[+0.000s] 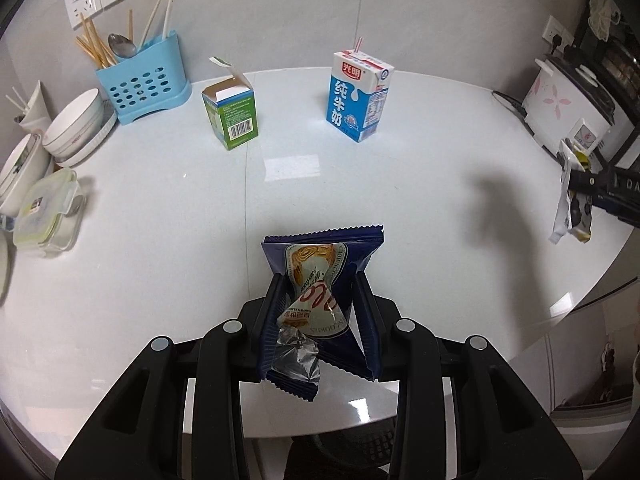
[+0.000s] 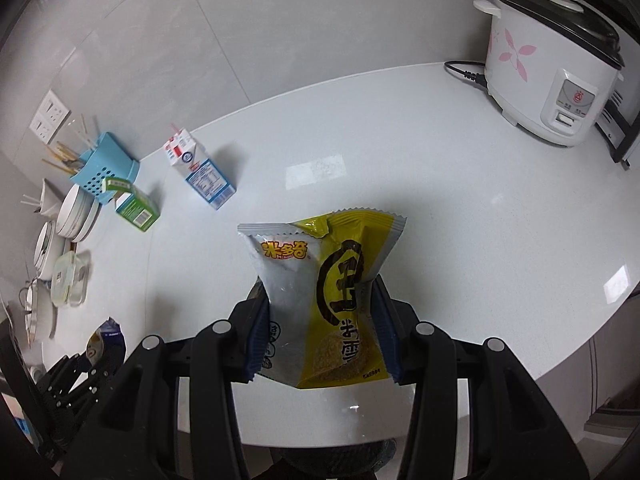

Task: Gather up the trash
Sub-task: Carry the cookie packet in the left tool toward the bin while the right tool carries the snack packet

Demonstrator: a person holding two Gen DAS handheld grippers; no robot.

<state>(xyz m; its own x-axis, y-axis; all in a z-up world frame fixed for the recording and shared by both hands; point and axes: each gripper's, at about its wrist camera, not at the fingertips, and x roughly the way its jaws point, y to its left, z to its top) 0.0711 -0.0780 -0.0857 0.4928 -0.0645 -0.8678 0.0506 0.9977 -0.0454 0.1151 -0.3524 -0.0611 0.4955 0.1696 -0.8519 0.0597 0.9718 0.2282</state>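
You've got a glossy white countertop (image 1: pixel 160 240) carrying a blue-and-white milk carton (image 1: pixel 360 96), an opened green cardboard box (image 1: pixel 234 114) and a perforated blue plastic utensil holder (image 1: pixel 142 80). Stacked white bowls (image 1: pixel 74 126) and a clear lidded container (image 1: pixel 46 212) sit at your left edge, a white flower-print rice cooker (image 2: pixel 552 68) at the right.

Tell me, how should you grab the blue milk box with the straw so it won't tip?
Probably grip the blue milk box across the middle of its tall body, coming in level from the front. It stands upright with flat sides, open counter around it, and the straw pokes from the top, so a top grab looks awkward.
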